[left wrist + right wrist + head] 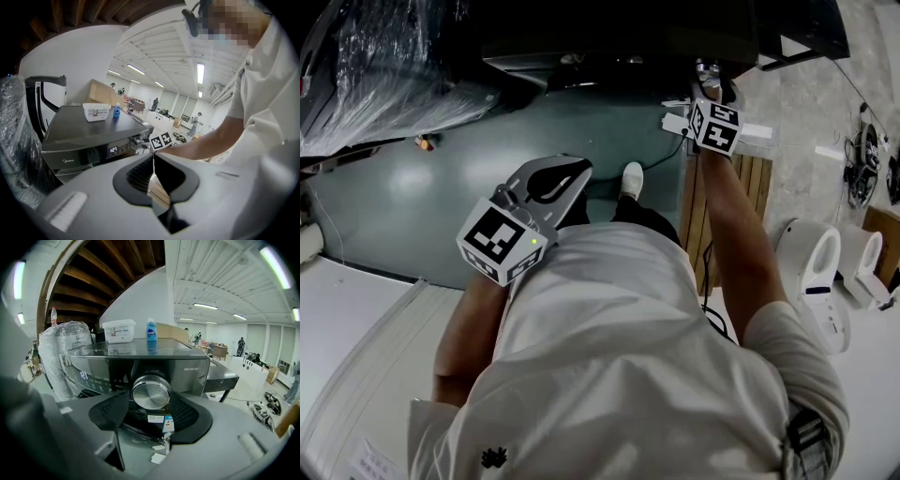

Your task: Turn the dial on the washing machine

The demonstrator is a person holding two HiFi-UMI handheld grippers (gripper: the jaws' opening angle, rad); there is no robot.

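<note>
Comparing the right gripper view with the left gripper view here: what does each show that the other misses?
Only the right gripper view: the round silver dial face-on, with the right gripper holding its jaws apart either side of it; contact is unclear. Only the left gripper view: the left gripper, jaws together on nothing, plus the person's forearm and white shirt. Both: the dark grey washing machine, with a white lidded tub and a blue bottle on top.
</note>
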